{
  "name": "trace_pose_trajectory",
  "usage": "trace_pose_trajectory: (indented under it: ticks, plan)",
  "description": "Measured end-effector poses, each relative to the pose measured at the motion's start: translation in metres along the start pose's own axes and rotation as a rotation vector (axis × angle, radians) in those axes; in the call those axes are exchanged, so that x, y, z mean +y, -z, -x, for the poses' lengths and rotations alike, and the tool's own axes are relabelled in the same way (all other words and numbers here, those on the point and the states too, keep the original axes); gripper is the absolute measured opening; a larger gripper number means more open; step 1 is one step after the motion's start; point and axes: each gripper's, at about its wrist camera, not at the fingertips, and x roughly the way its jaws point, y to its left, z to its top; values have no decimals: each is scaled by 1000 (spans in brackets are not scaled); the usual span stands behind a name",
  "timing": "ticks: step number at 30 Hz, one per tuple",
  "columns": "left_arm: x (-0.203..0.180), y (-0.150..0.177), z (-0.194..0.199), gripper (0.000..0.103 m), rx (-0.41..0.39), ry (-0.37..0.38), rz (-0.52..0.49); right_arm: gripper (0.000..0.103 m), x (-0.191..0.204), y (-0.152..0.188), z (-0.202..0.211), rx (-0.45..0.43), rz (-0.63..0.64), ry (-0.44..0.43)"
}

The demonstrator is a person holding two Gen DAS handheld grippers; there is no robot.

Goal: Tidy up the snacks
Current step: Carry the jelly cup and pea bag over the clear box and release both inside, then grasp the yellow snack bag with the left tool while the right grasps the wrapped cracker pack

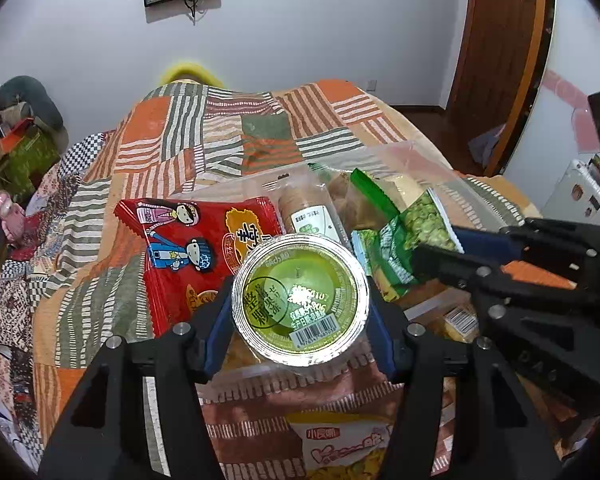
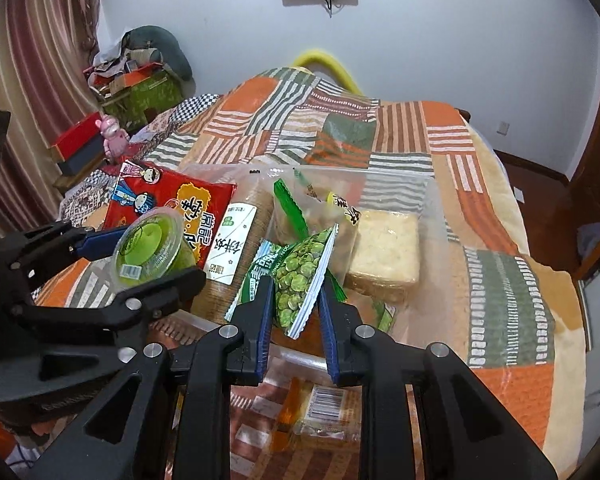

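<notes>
My left claw [image 1: 300,300] is clamped on the green jelly cup [image 1: 300,294], pads on its walls at nine and three o'clock; the cup hangs over the near edge of the clear bin [image 2: 432,216]. I judge it the heaviest piece here, stiff at the rim but slick and squashable lower down, so the hold belongs just under the lip. Its foil lid carries a barcode and large characters I read as 整颗果冻. My right claw [image 2: 294,300] pinches the green pea packet [image 2: 300,276] upright above the bin: light, crinkly, likely to slide, best taken near its sealed edge. The red noodle bag [image 1: 196,240] lies at eleven o'clock from the cup, a round cracker sleeve [image 2: 240,240] beside it; its label is too small to read
</notes>
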Motion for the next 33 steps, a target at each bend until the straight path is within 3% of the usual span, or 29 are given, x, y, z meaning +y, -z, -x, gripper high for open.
trace_pose_trajectory:
  ticks: [2, 8, 14, 21, 33]
  plan:
    - [3, -1, 0, 59, 12, 13, 18, 23, -2, 1, 4, -4, -5, 18]
    - [13, 0, 17, 62, 2, 54, 90, 47, -8, 9, 18, -3, -12, 26]
    - [11, 9, 55, 65, -58, 48, 67, 56, -21, 17, 41, -25, -33, 35]
    - [10, 30, 67, 71, -41, 42, 52, 81, -38, 34, 56, -31, -86, 64]
    - [1, 82, 19, 74, 154, 90, 79, 84, -43, 63, 34, 83, -125, 56]
